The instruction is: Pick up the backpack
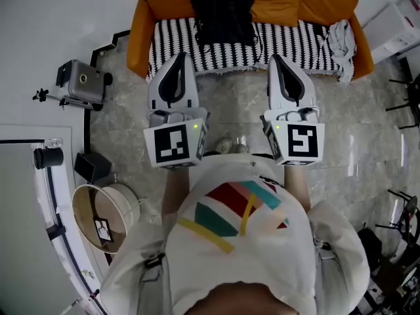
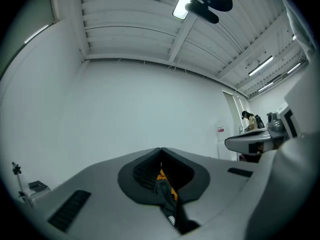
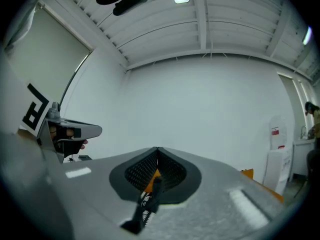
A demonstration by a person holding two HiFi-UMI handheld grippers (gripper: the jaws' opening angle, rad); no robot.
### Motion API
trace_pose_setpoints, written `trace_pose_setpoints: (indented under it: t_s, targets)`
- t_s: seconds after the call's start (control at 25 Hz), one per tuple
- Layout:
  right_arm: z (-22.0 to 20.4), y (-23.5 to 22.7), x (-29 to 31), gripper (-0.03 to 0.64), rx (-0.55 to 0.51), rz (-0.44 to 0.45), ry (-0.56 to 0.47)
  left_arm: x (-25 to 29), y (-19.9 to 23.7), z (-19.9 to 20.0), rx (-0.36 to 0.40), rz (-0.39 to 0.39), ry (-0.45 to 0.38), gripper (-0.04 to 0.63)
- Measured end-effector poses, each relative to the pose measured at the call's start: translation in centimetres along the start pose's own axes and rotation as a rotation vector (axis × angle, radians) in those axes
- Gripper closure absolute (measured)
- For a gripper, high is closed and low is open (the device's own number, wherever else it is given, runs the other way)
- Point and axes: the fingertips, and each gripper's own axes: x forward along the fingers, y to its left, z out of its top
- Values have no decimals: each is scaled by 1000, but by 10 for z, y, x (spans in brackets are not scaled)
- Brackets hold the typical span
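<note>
Closest to me is the person's pale shirt with its coloured stripes, filling the bottom of the head view. Just past it I see the two marker cubes, the left one and the right one, side by side and apart.

The left gripper and the right gripper are held level and parallel, both pointing at the sofa. In each gripper view the two jaws meet at their tips, so both claws are fully closed with nothing pinched between them. Low in each one's view, behind the meeting tips, I can see a sliver of orange.

Under the grippers lies grey marbled floor. Off to the left on that floor I see a round tan tub and, further up, a grey boxy device.

Beyond the jaw tips stands the orange sofa, its seat covered by a black-and-white striped throw. A white cloth is bunched at the sofa's right end. The black backpack sits on the seat against the back cushions, roughly midway between the lines of the two grippers and well apart from both. White boxes stand to the right of the sofa.

The gripper views end on a plain white wall.
</note>
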Motion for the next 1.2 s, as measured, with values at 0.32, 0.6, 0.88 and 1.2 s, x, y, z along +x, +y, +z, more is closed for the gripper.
trace_pose_setpoints:
  t_s: [0.32,0.6,0.88,1.2]
  targets:
    - [-1,-6,-2,612,-17,42,-4,0,-2,4,15,45,0,580]
    - [-18,-41,-26,612,-16,7,33,1,-18,-4,15,93,5,580]
    - [-43,-66,-39,612,54,3,61,-9,-38,-8,34,108,37,580]
    - [-49,-60,-6,612,44,31,21,-3,-14,-39,75,167,44,580]
